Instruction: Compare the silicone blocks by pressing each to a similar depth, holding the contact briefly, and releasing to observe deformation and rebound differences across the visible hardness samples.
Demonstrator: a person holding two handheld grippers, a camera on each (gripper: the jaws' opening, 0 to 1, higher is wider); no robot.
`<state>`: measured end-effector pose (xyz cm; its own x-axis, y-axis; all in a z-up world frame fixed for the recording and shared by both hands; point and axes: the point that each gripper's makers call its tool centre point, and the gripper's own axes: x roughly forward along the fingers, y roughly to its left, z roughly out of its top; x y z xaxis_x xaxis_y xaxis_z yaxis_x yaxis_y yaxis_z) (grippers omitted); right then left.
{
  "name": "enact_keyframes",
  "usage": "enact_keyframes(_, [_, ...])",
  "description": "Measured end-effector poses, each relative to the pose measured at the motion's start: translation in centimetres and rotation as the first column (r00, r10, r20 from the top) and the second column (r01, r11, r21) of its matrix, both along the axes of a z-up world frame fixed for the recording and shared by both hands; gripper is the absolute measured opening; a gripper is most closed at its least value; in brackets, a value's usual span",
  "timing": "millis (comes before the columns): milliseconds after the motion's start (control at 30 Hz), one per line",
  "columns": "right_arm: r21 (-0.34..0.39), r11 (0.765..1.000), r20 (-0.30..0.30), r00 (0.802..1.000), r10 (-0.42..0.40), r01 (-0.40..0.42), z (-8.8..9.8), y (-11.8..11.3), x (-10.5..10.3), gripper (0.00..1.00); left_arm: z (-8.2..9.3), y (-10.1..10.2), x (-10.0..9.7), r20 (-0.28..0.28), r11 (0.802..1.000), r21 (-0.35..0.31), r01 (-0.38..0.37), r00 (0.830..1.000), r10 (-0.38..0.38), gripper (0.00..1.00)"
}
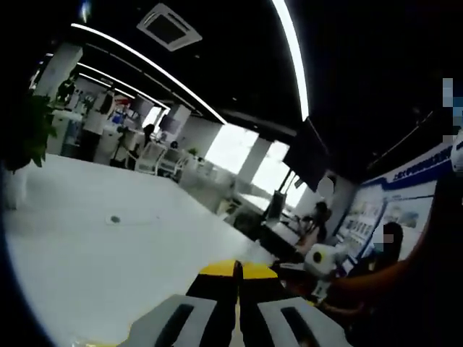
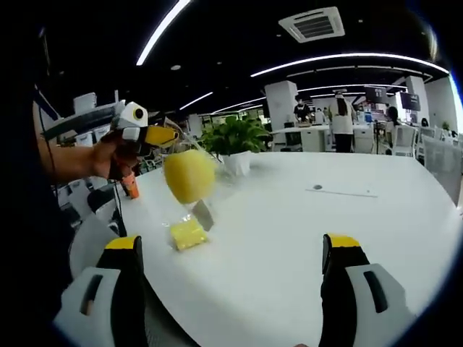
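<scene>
Above the white table [image 2: 289,238], left gripper [image 2: 171,136] holds a yellow block [image 2: 189,176].

The left gripper [image 1: 237,278] has its jaws pressed together. The right gripper [image 2: 233,253] has its jaws spread wide. A hand [image 2: 108,155] holds the left gripper raised.

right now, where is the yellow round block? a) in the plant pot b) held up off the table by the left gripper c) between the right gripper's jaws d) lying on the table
b: in the right gripper view the yellow round block hangs from the left gripper above the white table, over a flat yellow block.
</scene>
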<state>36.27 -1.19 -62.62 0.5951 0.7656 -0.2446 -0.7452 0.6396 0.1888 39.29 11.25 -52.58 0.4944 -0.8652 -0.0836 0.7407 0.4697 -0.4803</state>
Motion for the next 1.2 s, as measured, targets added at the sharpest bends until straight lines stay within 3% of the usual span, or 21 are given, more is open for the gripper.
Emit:
enact_keyframes(300, [0.063,0.993,0.067,0.993,0.095,-0.099,2.1,2.5,0.9,0.96,1.5,-0.3,-0.5,0.002,0.999,-0.047,0.007,1.0,-0.007,0.0])
enact_keyframes(533, [0.071,0.987,0.081,0.987,0.138,-0.144,2.3,4.1,1.9,0.96,2.1,-0.8,-0.8,-0.003,0.997,-0.074,0.012,1.0,-0.012,0.0])
enact_keyframes(633, [0.108,0.981,0.067,0.986,0.156,-0.162,2.8,4.8,1.9,0.88,2.4,-1.1,-1.0,-0.002,0.996,-0.089,0.015,1.0,-0.016,0.0])
enact_keyframes(833, [0.119,0.969,0.117,0.973,0.201,-0.215,4.2,6.1,1.8,0.83,3.3,-1.6,-1.8,-0.001,0.992,-0.121,0.044,0.999,-0.045,0.0])
enact_keyframes(933, [0.172,0.953,0.141,0.964,0.227,-0.249,5.6,6.7,1.6,0.8,3.5,-1.7,-2.1,0.001,0.991,-0.126,0.053,0.999,-0.054,0.0])
enact_keyframes(1200, [0.182,0.937,0.16,0.949,0.272,-0.299,6.8,7.4,1.3,0.73,3.4,-2.0,-2.7,-0.005,0.989,-0.131,0.073,0.997,-0.075,0.0])
